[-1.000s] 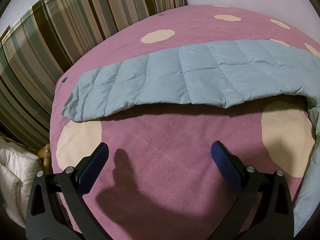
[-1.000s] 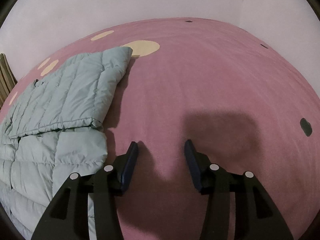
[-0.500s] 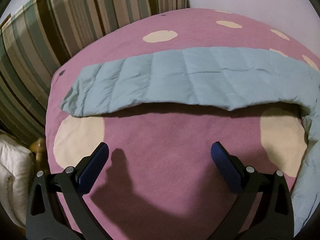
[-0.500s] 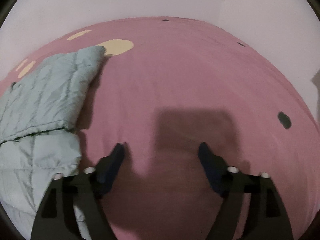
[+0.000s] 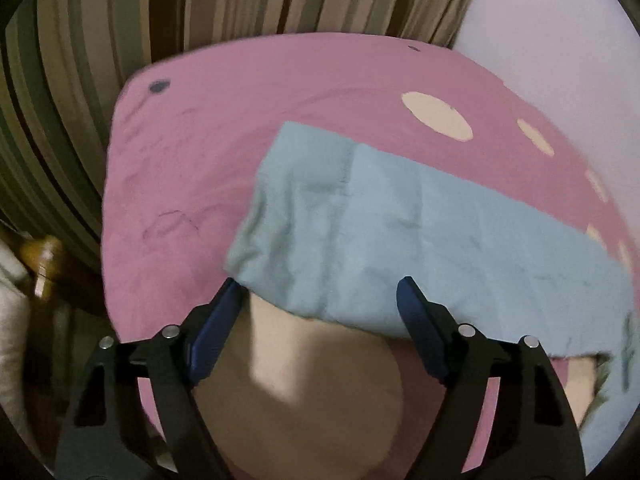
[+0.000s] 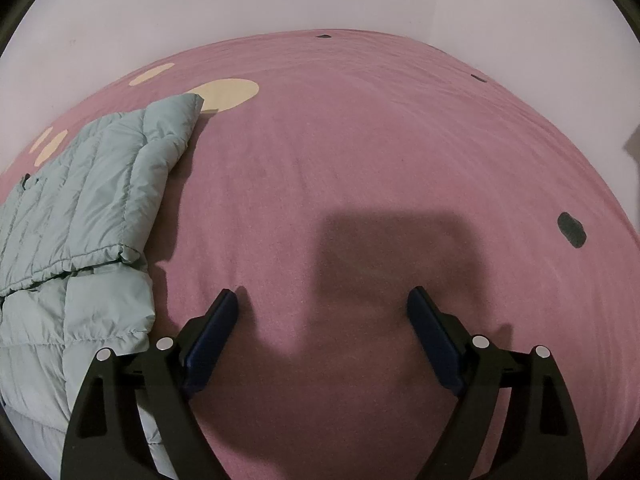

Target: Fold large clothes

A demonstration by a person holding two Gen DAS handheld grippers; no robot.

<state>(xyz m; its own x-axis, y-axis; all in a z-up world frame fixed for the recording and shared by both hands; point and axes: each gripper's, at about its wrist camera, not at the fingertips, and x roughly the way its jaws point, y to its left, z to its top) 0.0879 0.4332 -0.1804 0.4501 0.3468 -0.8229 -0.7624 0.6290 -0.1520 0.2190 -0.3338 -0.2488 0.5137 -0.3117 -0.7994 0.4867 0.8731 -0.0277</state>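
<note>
The jacket (image 5: 420,240), a pale blue-green quilted puffer, lies on a bed under a pink cover (image 5: 240,140) with cream spots. In the left wrist view one sleeve (image 5: 320,232) stretches across the cover as a long band. Its cuff end sits just ahead of the left gripper (image 5: 320,300), over the far edge of a large cream spot (image 5: 312,392). This view is blurred, so the quilting lines are hard to read.

The left gripper points steeply down at the sleeve end. Its jaws are closing, yet a wide gap remains between the blue pads (image 5: 216,328). The lower edge of the sleeve lies in line with that gap, and no pad presses on the cloth, so the sleeve is not gripped. Whether the fingertips touch the fabric cannot be told.

In the right wrist view the jacket (image 6: 88,216) fills the left side, with the other sleeve (image 6: 160,148) running up toward a cream spot (image 6: 228,94). The right gripper (image 6: 322,300) hovers over bare pink cover, just right of the jacket's edge. Its jaws are spreading apart and hold nothing. A square shadow (image 6: 400,256) falls on the cover ahead of it.

Behind the bed hangs a striped curtain (image 5: 200,8) beside a pale wall (image 6: 280,0). A wooden post (image 5: 42,256) stands at the far left.
</note>
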